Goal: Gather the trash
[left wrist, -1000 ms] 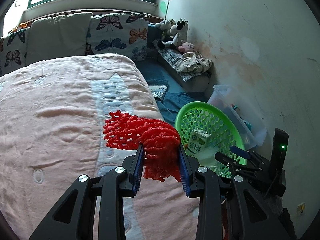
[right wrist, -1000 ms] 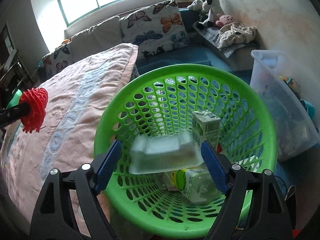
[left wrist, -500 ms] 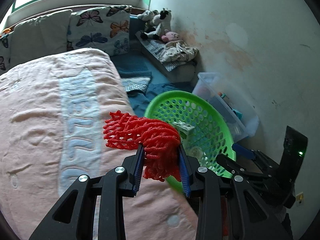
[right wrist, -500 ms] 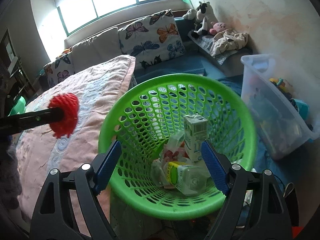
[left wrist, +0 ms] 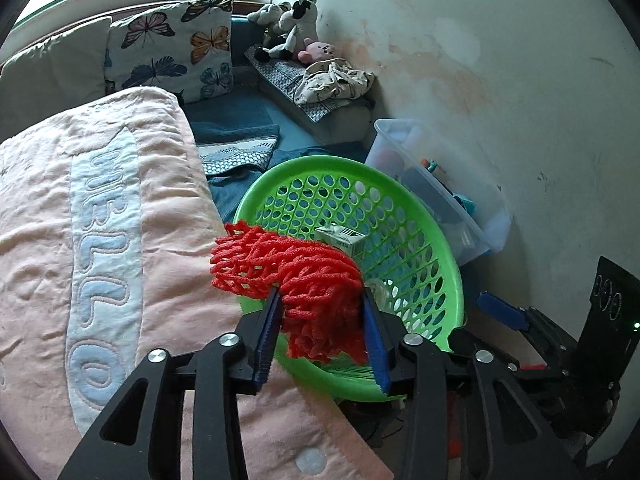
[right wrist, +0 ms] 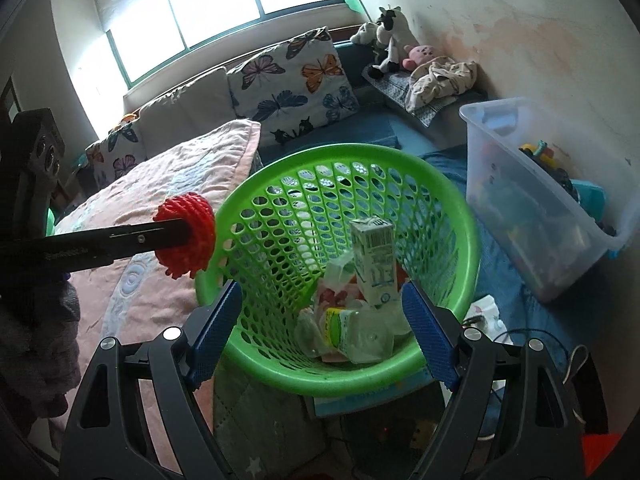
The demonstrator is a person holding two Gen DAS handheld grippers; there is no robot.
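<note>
My left gripper [left wrist: 320, 320] is shut on a red foam net [left wrist: 296, 276] and holds it over the near left rim of the green perforated basket [left wrist: 436, 240]. In the right wrist view the red net [right wrist: 186, 236] sits just left of the basket's rim [right wrist: 248, 188], at the end of the left gripper's dark fingers. My right gripper [right wrist: 320, 316] is open and empty, with its jaws on either side of the basket's near side. The basket holds a small carton [right wrist: 374, 264], a crushed plastic bottle [right wrist: 360, 334] and crumpled wrappers.
A pink blanket [left wrist: 100, 240] covers the bed left of the basket. A clear plastic storage bin [right wrist: 540, 200] stands to the right by the wall. Butterfly pillows [right wrist: 296, 80] and stuffed toys [right wrist: 392, 40] lie at the back. Blue bedding lies on the floor.
My left gripper has carried the red net rightwards from over the blanket to the basket's rim. The right gripper has pulled back from the basket; a white foam tray in the oldest frame is no longer seen.
</note>
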